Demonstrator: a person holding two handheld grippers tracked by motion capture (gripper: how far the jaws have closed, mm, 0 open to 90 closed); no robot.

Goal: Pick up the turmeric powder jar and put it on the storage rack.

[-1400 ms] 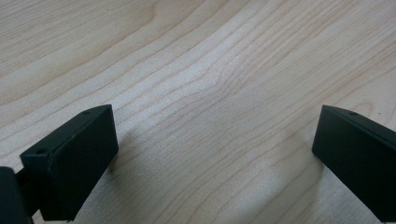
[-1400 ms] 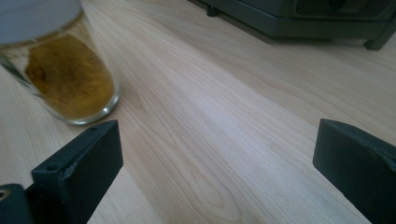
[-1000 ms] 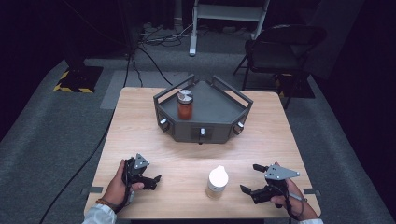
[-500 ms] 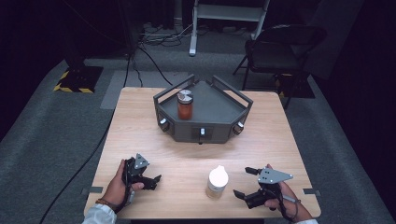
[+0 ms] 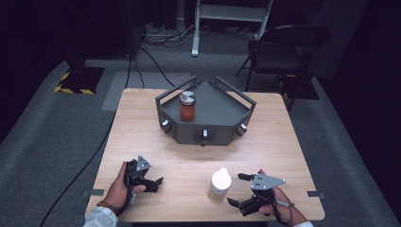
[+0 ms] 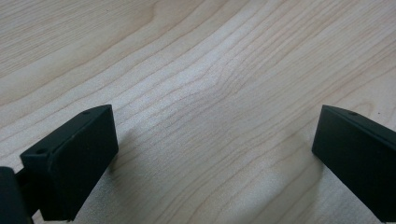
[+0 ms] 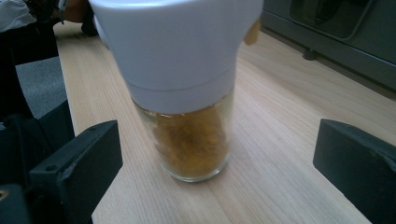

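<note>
We saw a wooden table [image 5: 142, 123] carrying a grey tray [image 5: 222, 111] toward its far side and, well apart near our edge, a white-capped jar [image 5: 220, 185] standing upright.

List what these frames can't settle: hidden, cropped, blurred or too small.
- White-capped jar: right gripper view crops the cap's top; no label shows.
- Orange jar on the grey tray: too small in the high view to read or identify contents.
- Tray's front knobs: too small to tell function.
- Left gripper: its view shows bare table; the jaw bases are cropped.
</note>
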